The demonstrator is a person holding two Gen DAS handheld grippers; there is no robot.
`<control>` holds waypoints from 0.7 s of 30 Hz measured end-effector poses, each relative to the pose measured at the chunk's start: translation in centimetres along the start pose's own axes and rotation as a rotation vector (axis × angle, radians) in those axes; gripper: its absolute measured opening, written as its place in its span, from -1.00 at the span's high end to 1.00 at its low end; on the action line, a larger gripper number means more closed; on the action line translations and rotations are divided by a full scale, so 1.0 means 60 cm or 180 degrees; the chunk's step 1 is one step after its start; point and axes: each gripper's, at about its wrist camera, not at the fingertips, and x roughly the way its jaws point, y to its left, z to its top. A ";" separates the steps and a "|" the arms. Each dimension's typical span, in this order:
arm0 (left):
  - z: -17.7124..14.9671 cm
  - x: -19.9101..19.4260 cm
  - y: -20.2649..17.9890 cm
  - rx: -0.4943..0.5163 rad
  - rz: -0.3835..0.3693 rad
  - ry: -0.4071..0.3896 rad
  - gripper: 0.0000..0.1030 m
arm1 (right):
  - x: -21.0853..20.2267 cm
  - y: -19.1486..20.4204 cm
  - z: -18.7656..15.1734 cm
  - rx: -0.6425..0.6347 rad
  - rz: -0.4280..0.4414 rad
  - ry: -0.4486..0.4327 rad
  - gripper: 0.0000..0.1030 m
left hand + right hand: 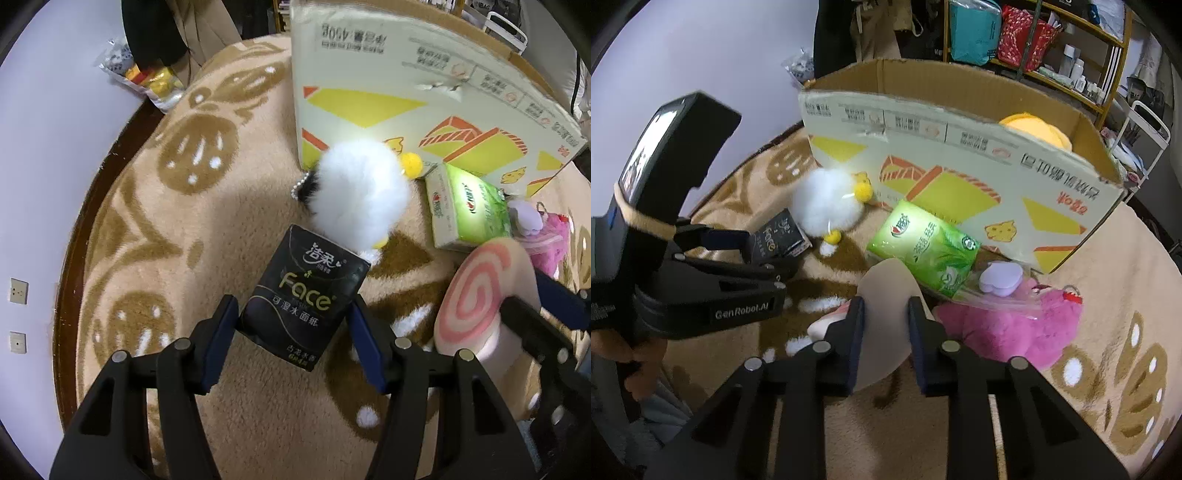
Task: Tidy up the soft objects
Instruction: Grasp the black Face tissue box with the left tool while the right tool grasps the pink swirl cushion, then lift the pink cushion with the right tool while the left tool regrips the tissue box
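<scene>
My left gripper [293, 325] is shut on a black "Face" tissue pack [304, 291], held just above the patterned blanket [155, 229]. It also shows in the right wrist view [779, 236]. My right gripper [886, 332] is shut on a soft swirl-roll cushion [886, 295], whose pink spiral face shows in the left wrist view [476, 295]. A white fluffy plush [362, 192] with yellow parts lies beyond the pack. A green tissue pack [923, 247], a lilac toy [1001, 278] and a pink plush [1008, 328] lie before the open cardboard box [960, 166].
A yellow plush [1038, 129] sits inside the box. A snack bag [147, 77] lies at the blanket's far left edge by the wall [44, 147]. Shelves with bags [1015, 33] stand behind the box.
</scene>
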 end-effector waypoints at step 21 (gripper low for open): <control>-0.029 -0.166 -0.039 0.0089 0.0075 -0.1057 -0.15 | -0.133 -0.066 0.036 0.0166 -0.0229 -0.0833 0.60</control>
